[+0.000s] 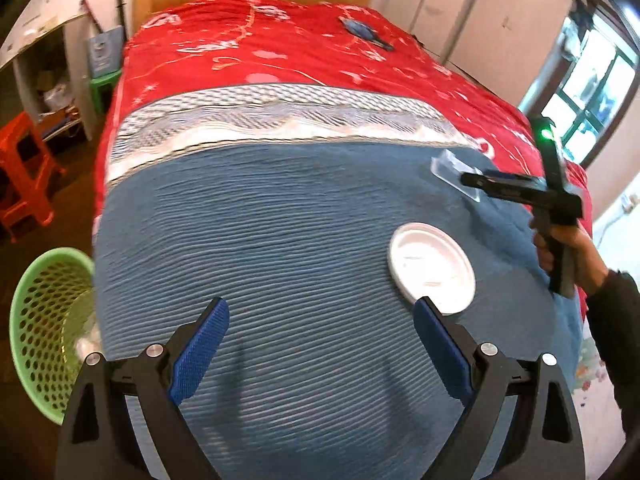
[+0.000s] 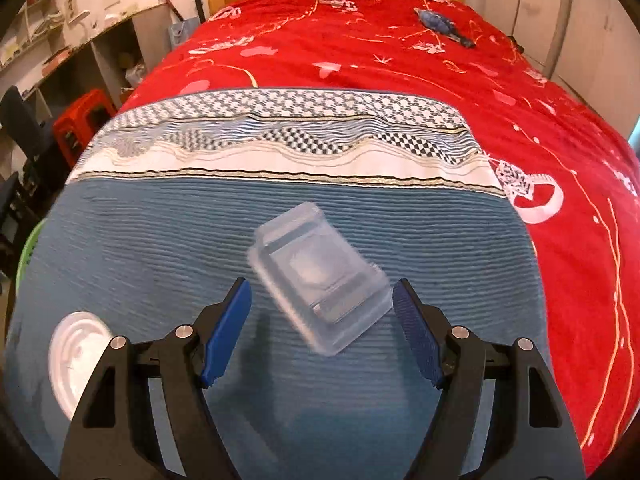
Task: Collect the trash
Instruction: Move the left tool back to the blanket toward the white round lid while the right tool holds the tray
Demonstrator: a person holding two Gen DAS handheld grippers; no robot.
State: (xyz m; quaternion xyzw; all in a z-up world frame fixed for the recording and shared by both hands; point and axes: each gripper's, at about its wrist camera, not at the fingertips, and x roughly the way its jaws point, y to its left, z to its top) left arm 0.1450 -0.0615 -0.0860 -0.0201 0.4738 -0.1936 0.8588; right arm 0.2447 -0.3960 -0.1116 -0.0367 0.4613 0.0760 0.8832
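Observation:
A clear plastic clamshell box lies on the blue bed cover; it shows again as the clear box in the left wrist view. My right gripper hovers over its near end, open, pads apart from it. In the left wrist view that right gripper reaches in from the right, held by a hand. A white plastic lid rests on the cover, just beyond my open left gripper, whose right fingertip overlaps its near rim. The white lid also appears at lower left.
A green perforated basket stands on the floor left of the bed. The red quilt covers the far half, with a small dark blue object on it. Orange stools and shelves line the left side.

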